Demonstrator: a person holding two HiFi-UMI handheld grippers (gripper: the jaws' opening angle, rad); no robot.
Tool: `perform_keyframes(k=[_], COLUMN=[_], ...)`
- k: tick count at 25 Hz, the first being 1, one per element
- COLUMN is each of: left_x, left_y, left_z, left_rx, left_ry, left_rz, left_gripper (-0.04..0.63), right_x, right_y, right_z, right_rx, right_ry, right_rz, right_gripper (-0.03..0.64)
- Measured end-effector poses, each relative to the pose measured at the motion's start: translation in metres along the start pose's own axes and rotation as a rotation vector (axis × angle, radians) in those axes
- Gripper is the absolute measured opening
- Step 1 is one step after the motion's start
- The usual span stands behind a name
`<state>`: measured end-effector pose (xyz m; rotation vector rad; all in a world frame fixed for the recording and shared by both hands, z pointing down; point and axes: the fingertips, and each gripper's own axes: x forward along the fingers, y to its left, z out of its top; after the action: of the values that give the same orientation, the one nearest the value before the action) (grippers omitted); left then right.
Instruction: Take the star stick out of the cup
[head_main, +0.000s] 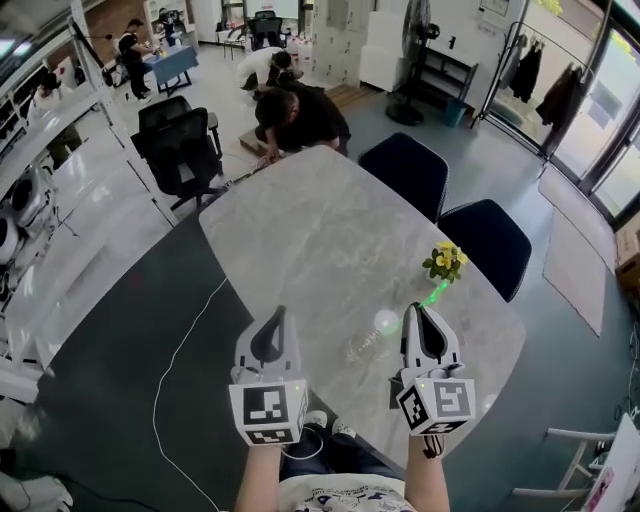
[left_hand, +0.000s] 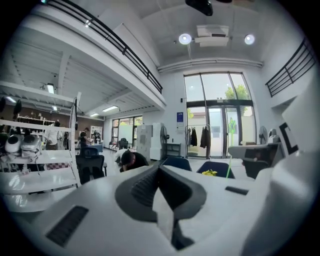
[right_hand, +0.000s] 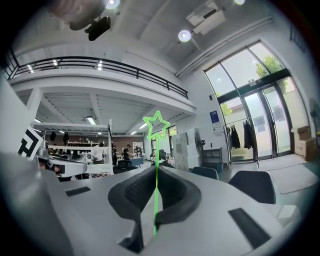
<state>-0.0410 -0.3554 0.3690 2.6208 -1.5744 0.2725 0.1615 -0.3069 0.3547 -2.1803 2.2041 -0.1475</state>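
My right gripper (head_main: 417, 308) is shut on the thin green star stick (head_main: 435, 293), which pokes out beyond its tips toward the upper right. In the right gripper view the stick (right_hand: 156, 190) runs up between the closed jaws, and its star outline (right_hand: 157, 125) stands above them in the air. A clear cup (head_main: 372, 338) rests on the marble table (head_main: 320, 240) between my two grippers, apart from the stick. My left gripper (head_main: 277, 313) hovers to the cup's left with its jaws together and nothing in them (left_hand: 160, 167).
A small bunch of yellow flowers (head_main: 446, 262) sits near the table's right edge, just beyond the stick's tip. Two dark chairs (head_main: 405, 172) stand along the far right side. A person bends over at the table's far end (head_main: 298, 118). A white cable (head_main: 175, 370) lies on the floor at left.
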Motion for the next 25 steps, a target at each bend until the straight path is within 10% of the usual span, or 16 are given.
perform_keyframes(k=[25], left_x=[-0.038], left_y=[0.005], left_z=[0.067], left_rx=[0.051], left_ry=[-0.162], left_rz=[0.035], left_gripper=[0.0], right_x=[-0.02], right_y=[0.014], right_z=[0.062], right_rx=[-0.058], right_ry=[-0.133], right_rz=[0.01], right_gripper=[0.025])
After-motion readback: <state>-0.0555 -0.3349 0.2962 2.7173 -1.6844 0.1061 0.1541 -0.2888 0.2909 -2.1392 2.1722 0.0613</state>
